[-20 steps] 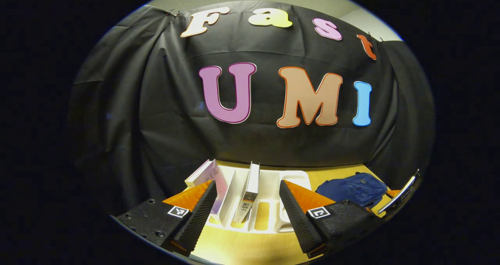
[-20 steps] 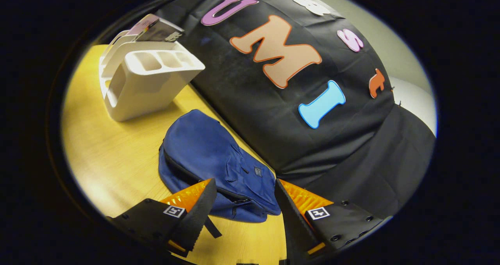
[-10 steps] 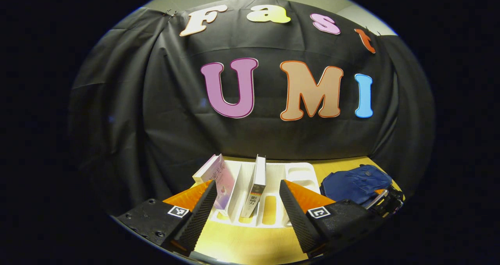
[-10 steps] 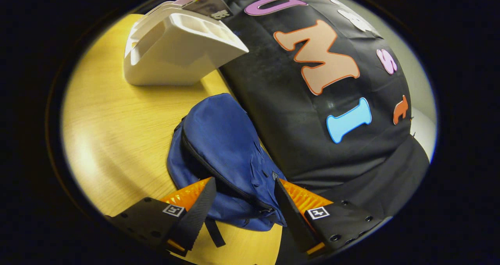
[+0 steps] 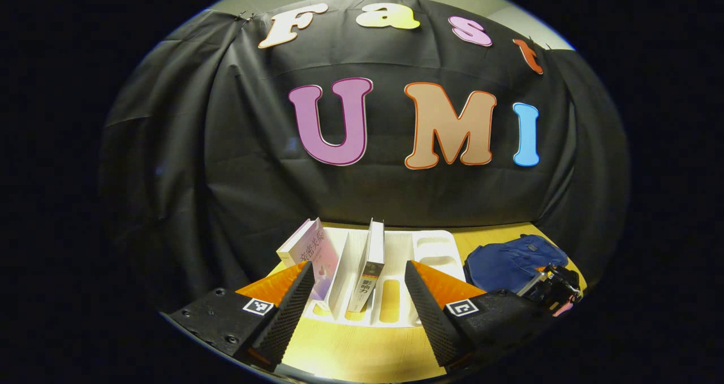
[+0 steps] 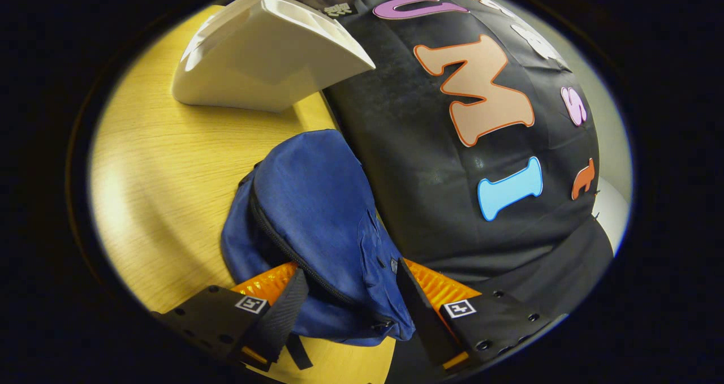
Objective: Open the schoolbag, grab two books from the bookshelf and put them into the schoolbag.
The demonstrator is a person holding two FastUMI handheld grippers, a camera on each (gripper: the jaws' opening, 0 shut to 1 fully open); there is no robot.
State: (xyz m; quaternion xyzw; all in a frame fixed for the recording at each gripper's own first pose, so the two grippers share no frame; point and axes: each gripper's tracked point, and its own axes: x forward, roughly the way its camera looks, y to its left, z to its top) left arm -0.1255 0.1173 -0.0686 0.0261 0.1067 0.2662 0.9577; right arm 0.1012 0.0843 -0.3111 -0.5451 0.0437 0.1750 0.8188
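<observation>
Wooden table [image 6: 164, 163] runs across the left of the right gripper view. Blue schoolbag [image 6: 317, 214] lies at lower centre against the black cloth wall, zip closed. White bookshelf [image 5: 396, 259] sits bottom centre in the left gripper view, holding a pink-covered book [image 5: 310, 251] leaning at its left and a white book [image 5: 370, 262] upright; spine writing too small to make out. Left gripper [image 5: 359, 302]: jaws apart, holding nothing. Right gripper [image 6: 348, 310]: jaws apart, straddling the schoolbag's lower end; contact unclear.

The right tool [image 6: 350, 299] has closed in over the schoolbag [image 6: 317, 225].
</observation>
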